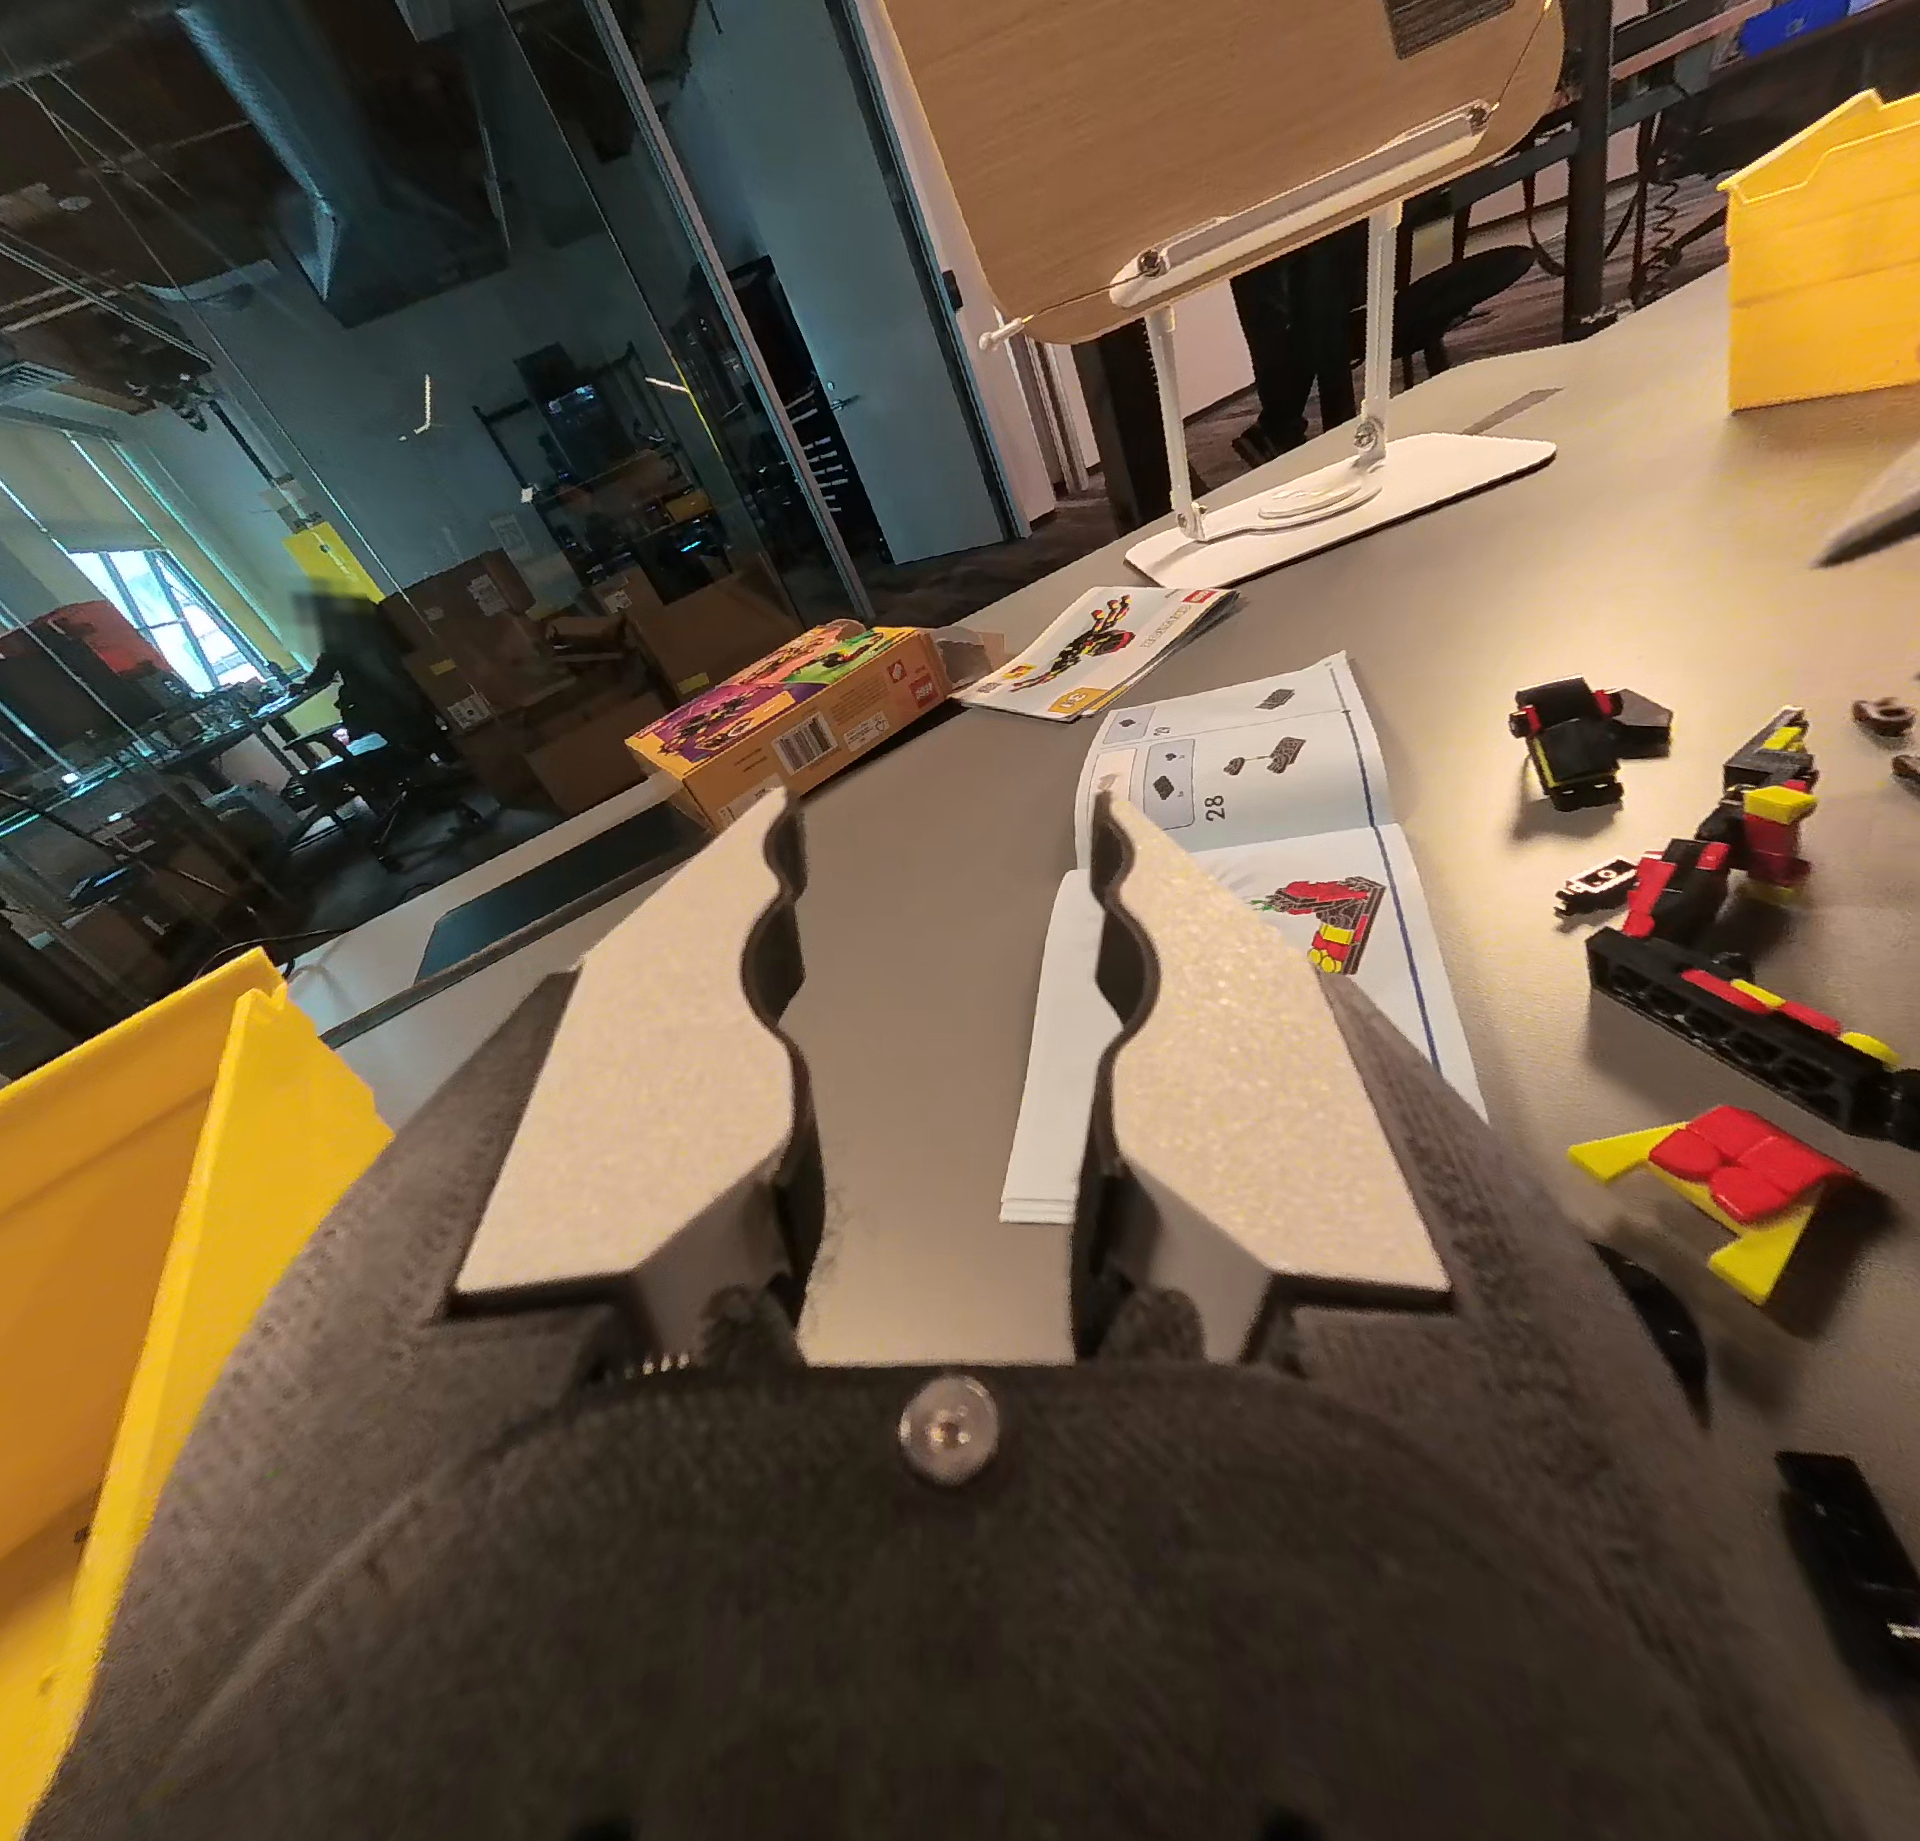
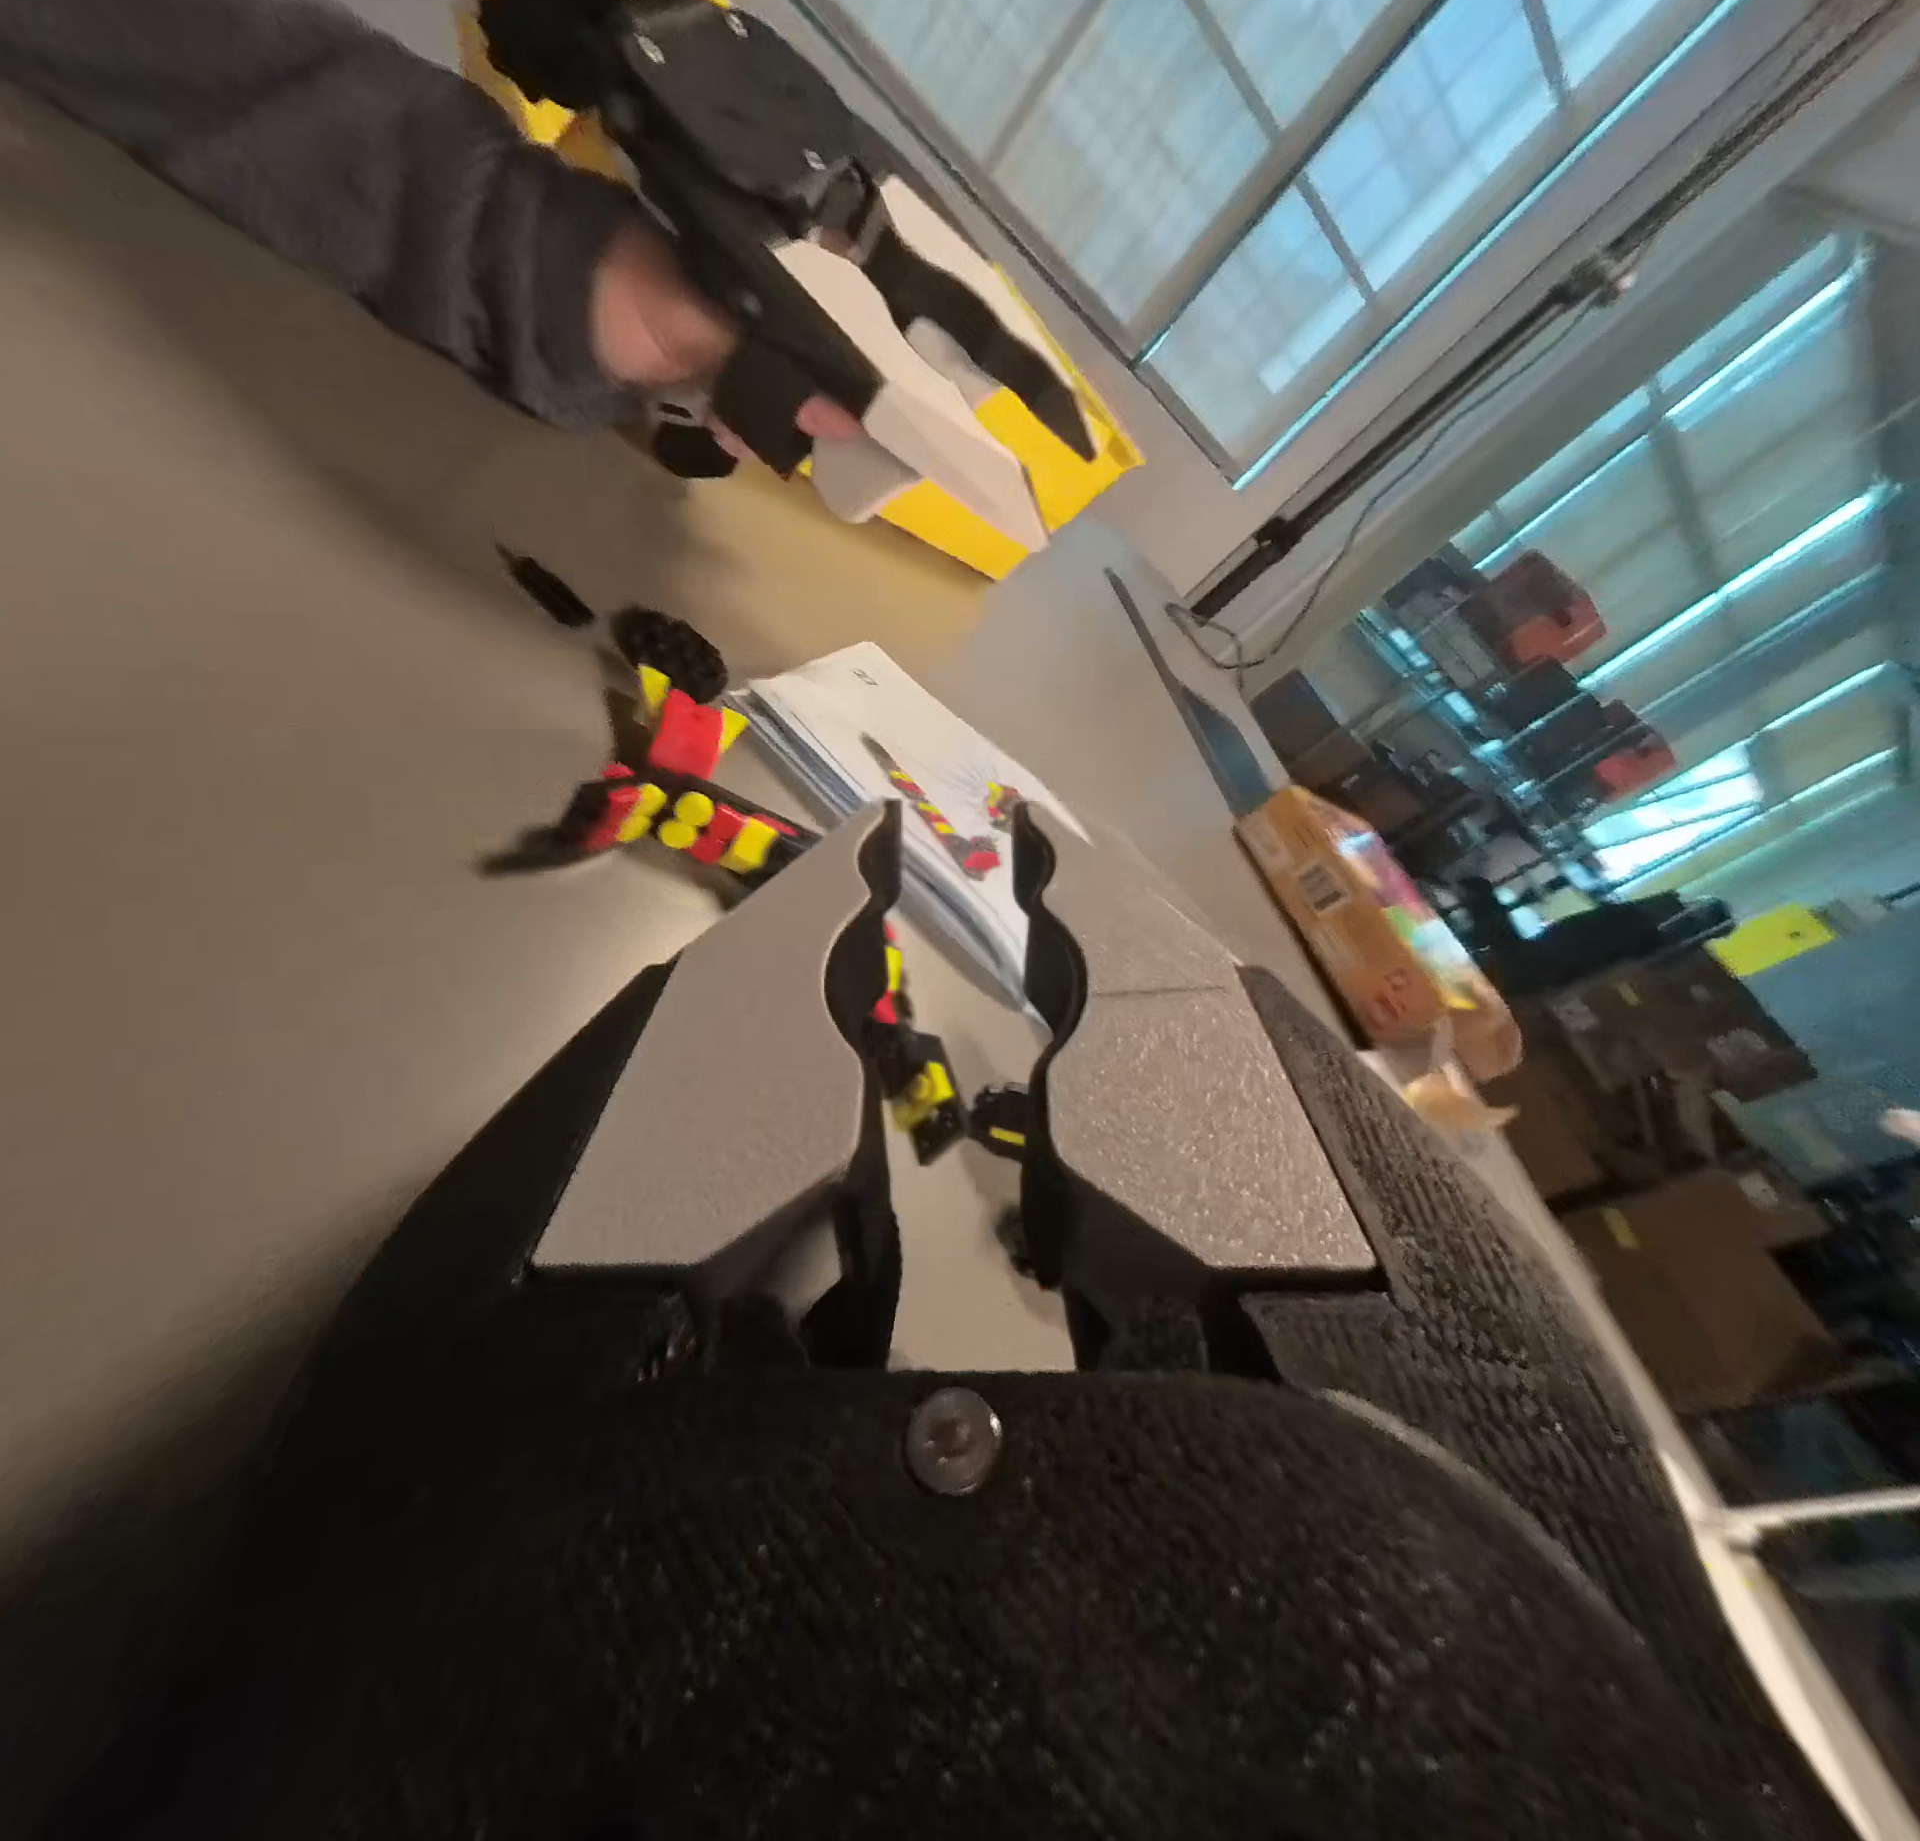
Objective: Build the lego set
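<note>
My left gripper (image 1: 948,804) is open and empty above the grey table, left of the open instruction booklet (image 1: 1262,856). Lego sub-builds in black, red and yellow lie to its right: a long black assembly (image 1: 1704,970), a red and yellow wing piece (image 1: 1745,1183) and a small black block (image 1: 1579,737). My right gripper (image 2: 956,820) is open and empty, tilted, over the table near the assembly (image 2: 686,825) and a small black and yellow piece (image 2: 920,1085). The left gripper also shows in the right wrist view (image 2: 1060,482), held by a hand.
Yellow bins stand at the left (image 1: 156,1220) and far right (image 1: 1829,274). The lego box (image 1: 800,721) and a second booklet (image 1: 1112,648) lie at the table's far edge. A wooden board on a white stand (image 1: 1340,503) stands behind them. Loose black parts (image 1: 1849,1573) lie near right. To the small black block (image 1: 1579,737): right tips about 9 cm, left tips about 15 cm.
</note>
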{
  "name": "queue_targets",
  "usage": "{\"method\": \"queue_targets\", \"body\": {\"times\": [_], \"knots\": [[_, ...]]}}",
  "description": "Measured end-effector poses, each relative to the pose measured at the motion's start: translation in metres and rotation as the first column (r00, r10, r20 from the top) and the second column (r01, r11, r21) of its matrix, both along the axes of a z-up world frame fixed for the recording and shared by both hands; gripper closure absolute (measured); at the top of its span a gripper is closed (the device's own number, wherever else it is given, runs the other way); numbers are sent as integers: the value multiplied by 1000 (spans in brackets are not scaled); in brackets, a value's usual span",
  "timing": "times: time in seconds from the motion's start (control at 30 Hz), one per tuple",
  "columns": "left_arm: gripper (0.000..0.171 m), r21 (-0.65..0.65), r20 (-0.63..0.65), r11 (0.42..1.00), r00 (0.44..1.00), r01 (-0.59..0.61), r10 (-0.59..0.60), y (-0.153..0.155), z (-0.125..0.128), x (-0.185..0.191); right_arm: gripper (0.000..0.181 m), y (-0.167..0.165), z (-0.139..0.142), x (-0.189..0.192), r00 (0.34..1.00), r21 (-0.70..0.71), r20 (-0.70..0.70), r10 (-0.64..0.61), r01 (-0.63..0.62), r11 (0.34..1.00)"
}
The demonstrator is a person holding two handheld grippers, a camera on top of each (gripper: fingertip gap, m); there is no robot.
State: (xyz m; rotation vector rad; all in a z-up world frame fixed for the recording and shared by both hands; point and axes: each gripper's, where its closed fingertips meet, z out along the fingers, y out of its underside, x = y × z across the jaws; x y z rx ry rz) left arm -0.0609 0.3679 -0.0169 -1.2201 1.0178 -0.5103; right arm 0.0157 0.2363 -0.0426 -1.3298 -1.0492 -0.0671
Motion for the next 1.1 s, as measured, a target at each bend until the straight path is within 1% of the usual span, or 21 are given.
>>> {"method": "queue_targets", "body": {"times": [0.03,0.07,0.1,0.13,0.17,0.2,0.23,0.3,0.33,0.43,0.5,0.63,0.73,0.83,0.9,1.03,1.1], "knots": [[117,-1,-1,1000,1000,2,-2,0,0,0,165,-3,-1,-5,1000,-46,-13,2,-3,999],[117,-1,-2,1000,1000,5,-5,-1,0,1,164,-4,-4,-10,999,-127,-43,-8,2,992],[117,-2,-2,1000,1000,7,-7,-1,0,1,162,-5,-10,-15,995,-255,-88,-38,14,967],[117,-3,-1,1000,1000,9,-9,-1,0,1,156,-7,-21,-21,988,-419,-127,-87,26,908],[117,-4,0,1000,1000,12,-12,-2,0,1,145,-11,-33,-28,981,-567,-144,-133,28,823],[117,-6,1,1000,1000,15,-15,-2,0,2,144,-16,-43,-33,974,-658,-153,-167,25,752],[117,-9,2,1000,1000,19,-18,-2,0,2,144,-19,-47,-37,966,-693,-167,-199,28,720],[117,-11,3,1000,1000,24,-24,-3,0,3,146,-23,-52,-47,952,-704,-194,-236,32,709],[117,-11,3,1000,1000,27,-27,-4,0,3,146,-25,-55,-50,949,-711,-186,-256,50,702],[117,-11,-1,999,999,34,-34,-5,-1,4,148,-19,-65,-46,941,-689,-93,-327,176,703],[117,-9,-3,999,999,36,-36,-6,-1,5,157,-14,-63,-42,929,-659,-83,-361,221,719],[117,0,-7,999,999,33,-33,-8,-1,4,173,-14,-64,-31,927,-641,-46,-373,259,722],[117,-4,-5,999,999,35,-35,-8,-1,4,173,-20,-63,-23,934,-642,-59,-352,235,730],[117,-11,-8,999,999,38,-39,-8,-2,5,174,-25,-65,-6,944,-645,-33,-327,230,729],[118,-11,-11,999,999,45,-45,-10,-2,6,174,-26,-66,15,937,-660,-25,-348,246,710],[118,-2,-16,999,998,54,-54,-13,-2,7,174,-30,-64,46,917,-725,-111,-383,189,663],[118,1,-21,998,998,57,-57,-14,-3,8,173,-31,-64,59,904,-731,-122,-410,197,654]]}}
